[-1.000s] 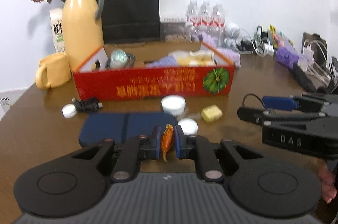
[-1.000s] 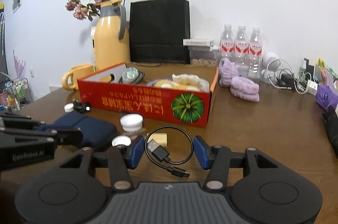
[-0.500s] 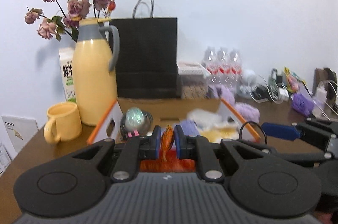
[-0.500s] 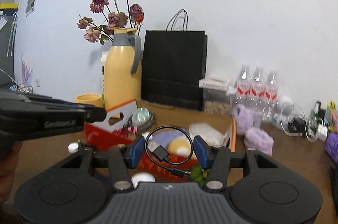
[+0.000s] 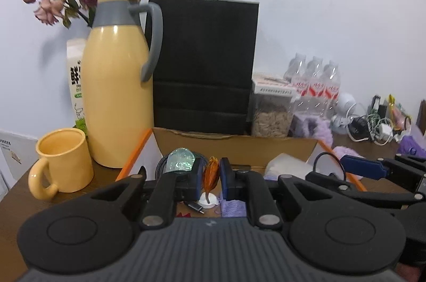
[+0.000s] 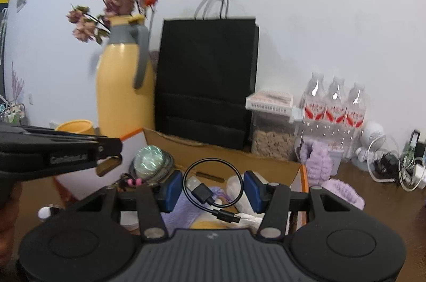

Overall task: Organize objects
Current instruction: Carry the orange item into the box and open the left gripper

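Key relation: both held things hang above the open cardboard box (image 5: pixel 234 146); its cavity lies below and just ahead of both sets of fingers, so the coming move looks like a short lowering and release rather than a reach.
Left gripper (image 5: pixel 211 177): fingers pressed nearly together, pinching a small orange wrapped sweet (image 5: pixel 210 173); the sweet's long axis stands upright between the pads, its tail pointing down toward the box floor.
Right gripper (image 6: pixel 213 190): fingers part-way spread, holding a coiled black USB cable (image 6: pixel 210 186); the loop stands upright across the gap, touching both blue pads, and the plug ends trail down and to the right.
Nearer hand: cannot tell; both sit side by side over the box, the left one over its left half, the right one more toward the middle.
Box contents: a shiny clear ball (image 5: pixel 181 161) resting on a dark coil at the back left, purple knitted cloth (image 6: pixel 183 204), a white soft packet (image 6: pixel 235 183), something yellow low in the right view, a small white cap (image 5: pixel 207 200).
Outside the box: yellow mug (image 5: pixel 62 159) and yellow jug (image 5: pixel 117 85) with dried flowers stand on the bench to its left; a black paper bag (image 5: pixel 205 63) stands behind it.
Judgement: the free space for the sweet seems to be the front left floor; the cable may snag on the cloth.
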